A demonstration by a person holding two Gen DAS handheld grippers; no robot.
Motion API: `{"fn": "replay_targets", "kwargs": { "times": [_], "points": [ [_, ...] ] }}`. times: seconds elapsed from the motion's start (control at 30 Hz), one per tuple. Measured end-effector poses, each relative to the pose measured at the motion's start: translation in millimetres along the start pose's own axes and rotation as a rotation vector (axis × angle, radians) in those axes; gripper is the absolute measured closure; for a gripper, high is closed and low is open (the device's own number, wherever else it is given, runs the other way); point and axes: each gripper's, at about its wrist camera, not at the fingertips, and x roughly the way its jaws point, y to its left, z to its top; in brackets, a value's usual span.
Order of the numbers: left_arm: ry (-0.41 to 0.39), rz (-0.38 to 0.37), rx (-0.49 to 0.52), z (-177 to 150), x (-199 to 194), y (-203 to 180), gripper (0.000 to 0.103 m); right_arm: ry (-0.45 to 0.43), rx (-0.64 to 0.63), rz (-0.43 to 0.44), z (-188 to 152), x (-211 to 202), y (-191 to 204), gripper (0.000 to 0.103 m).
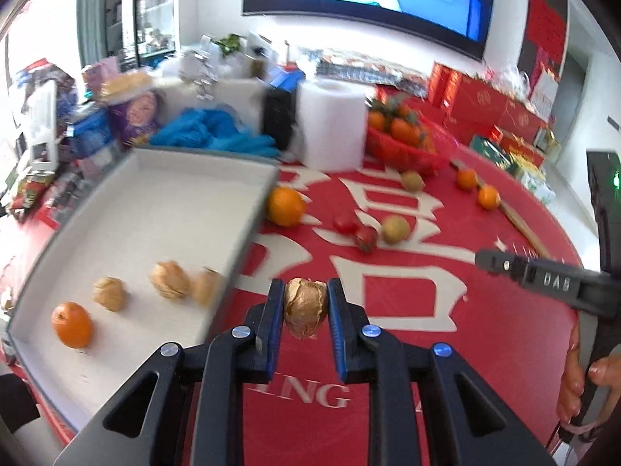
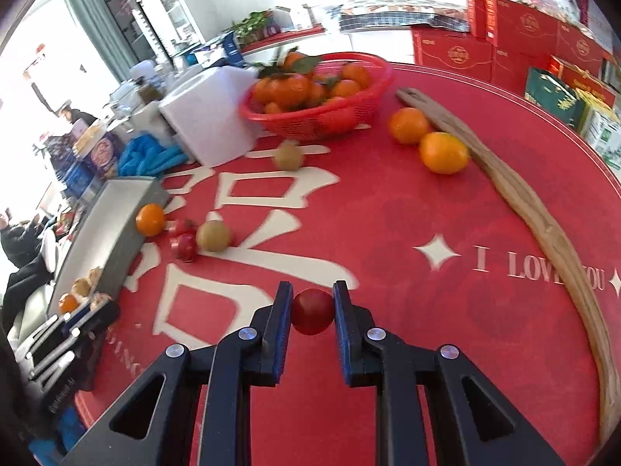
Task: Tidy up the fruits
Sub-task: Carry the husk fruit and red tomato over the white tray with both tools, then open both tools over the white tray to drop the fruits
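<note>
- Two black claws show, each clamped on one small item above a red counter (image 2: 388,209) printed with large cream characters.
- Left claw (image 1: 305,306): its blue-lined fingers (image 1: 271,310) pinch a tan, wrinkled walnut (image 1: 304,307), held clear of the cloth, just right of a white tray (image 1: 155,202).
- Right claw (image 2: 312,310): its fingers press both sides of a small red tomato (image 2: 312,311), lifted over the cream lettering.
- Inside the tray lie three more walnuts (image 1: 169,280) in a row and one orange (image 1: 72,324) nearer the front corner.
- Just past the tray's far corner, on the counter, sit a loose orange (image 1: 285,206), two small red tomatoes (image 1: 355,229) and a round yellowish-green fruit (image 1: 395,228), close together.
- Farther back stands a red mesh basket (image 2: 322,116) heaped with leafy tangerines, beside a white paper roll (image 1: 333,124).
- Right of the basket, two oranges (image 2: 427,139) rest against a long curved wooden stick (image 2: 543,225).
- A hand (image 1: 582,372) grips the right tool's handle at the left view's edge.
</note>
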Motion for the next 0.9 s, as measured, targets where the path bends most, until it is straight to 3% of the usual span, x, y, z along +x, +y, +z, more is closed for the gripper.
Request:
{"fn": "replay_targets", "kwargs": {
  "times": [0.3, 0.5, 0.73, 0.9],
  "points": [
    [-0.055, 0.132, -0.127, 12.8, -10.3, 78.9, 0.079, 0.011, -0.102, 0.078, 12.9, 7.0, 69.4, 0.081],
    [-0.047, 0.199, -0.202, 7.6, -0.2, 119.4, 0.079, 0.035, -0.2, 0.152, 20.5, 23.9, 132.2, 0.081],
    [-0.032, 0.227, -0.246, -5.0, 12.2, 138.1, 0.079, 0.075, -0.287, 0.202, 25.1, 51.2, 191.1, 0.081],
    [-0.042, 0.231, -0.24, -7.0, 11.5, 136.7, 0.079, 0.093, -0.311, 0.206, 27.8, 64.0, 210.4, 0.081]
  ]
}}
